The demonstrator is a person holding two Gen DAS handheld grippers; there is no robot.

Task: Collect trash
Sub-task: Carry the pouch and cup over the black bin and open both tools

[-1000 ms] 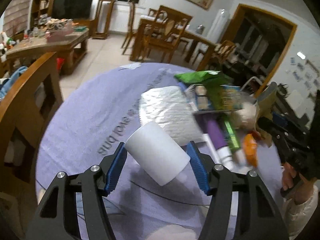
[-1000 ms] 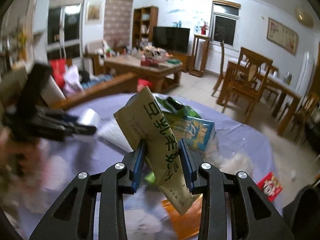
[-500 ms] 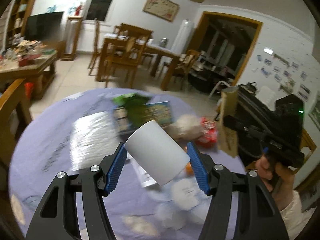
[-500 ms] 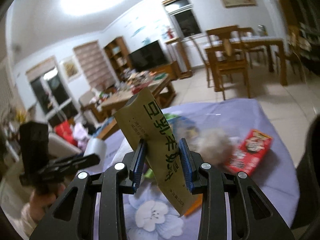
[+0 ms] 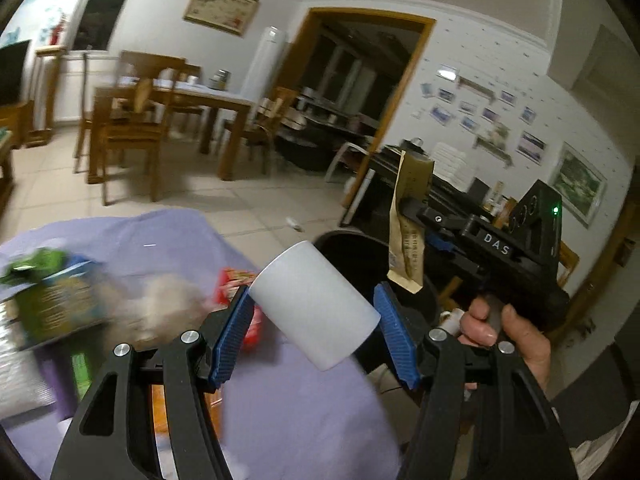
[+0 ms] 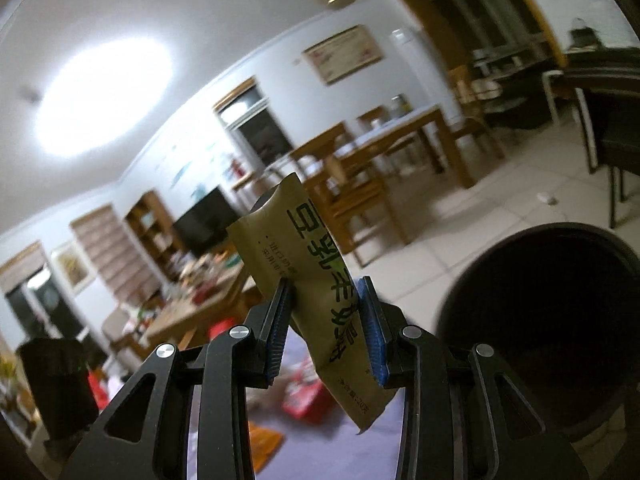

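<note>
My left gripper point(image 5: 314, 322) is shut on a white paper cup point(image 5: 312, 308), held tilted above the right edge of the purple-clothed table point(image 5: 288, 420). My right gripper point(image 6: 326, 330) is shut on an olive-gold sachet with dark lettering point(image 6: 320, 280); it also shows in the left wrist view point(image 5: 408, 224), hanging over the black trash bin point(image 5: 352, 252). The bin's dark round opening point(image 6: 536, 320) lies just right of the sachet in the right wrist view. Blurred trash stays on the table: a green packet point(image 5: 48, 292), a red packet point(image 5: 236, 280).
The bin stands on the tiled floor beside the table's right edge. A wooden dining table with chairs point(image 5: 160, 116) stands further back, with a doorway point(image 5: 360, 92) behind. A dark chair point(image 6: 612, 120) stands near the bin. A small white scrap point(image 5: 294, 223) lies on the floor.
Both grippers swung right, from over the trash pile to the table's edge. The sachet now hangs at the bin's opening. The cup and the sachet stay gripped.
</note>
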